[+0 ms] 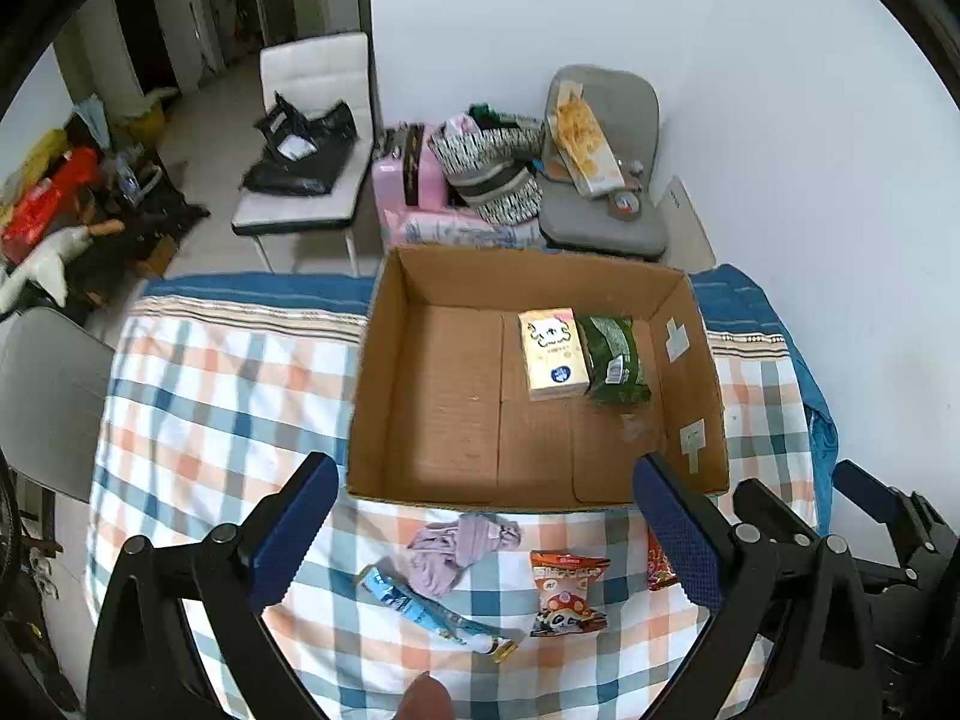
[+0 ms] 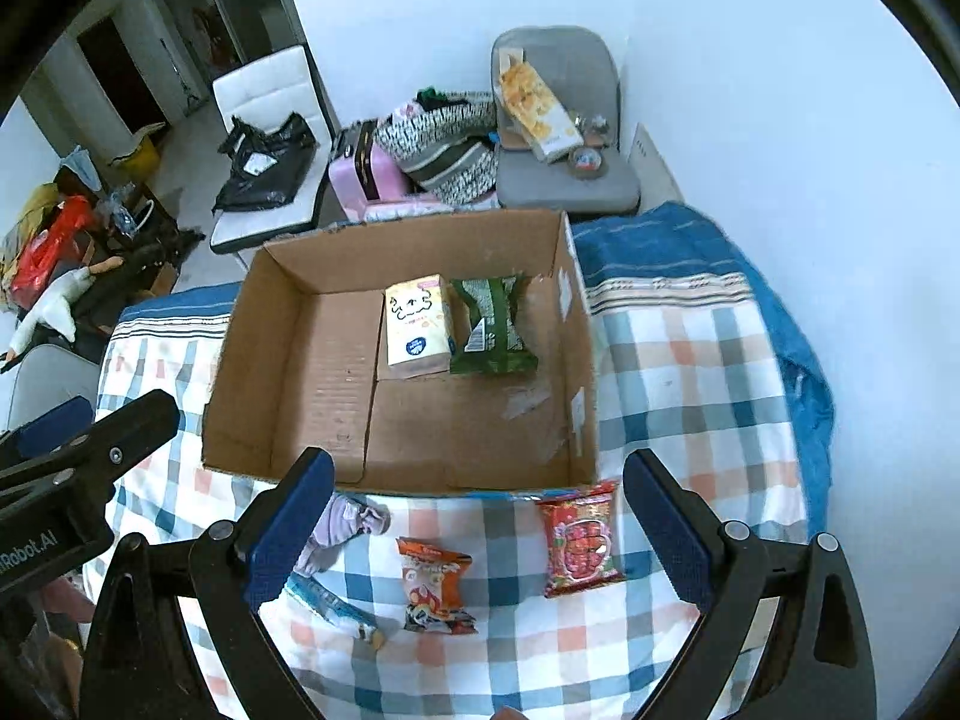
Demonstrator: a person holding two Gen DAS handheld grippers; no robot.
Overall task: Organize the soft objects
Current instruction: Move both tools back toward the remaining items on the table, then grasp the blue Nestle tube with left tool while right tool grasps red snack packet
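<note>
The right gripper (image 2: 480,534), spread wide and empty, hung nearest the red snack bag (image 2: 581,540), lying lengthwise toward the box (image 2: 288,330).

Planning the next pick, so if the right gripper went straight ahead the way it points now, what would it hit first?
Probably the orange snack packet on the checked cloth, between the open fingers of the right gripper. The red packet lies right of it. Depth is unclear.

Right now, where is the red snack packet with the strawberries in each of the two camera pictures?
Left wrist view: red snack packet sits low right, mostly hidden behind the gripper's right finger.
Right wrist view: it lies in full view, lower right of centre, on the checked cloth.
Shared landmark: the cardboard box, just behind the packet.
</note>
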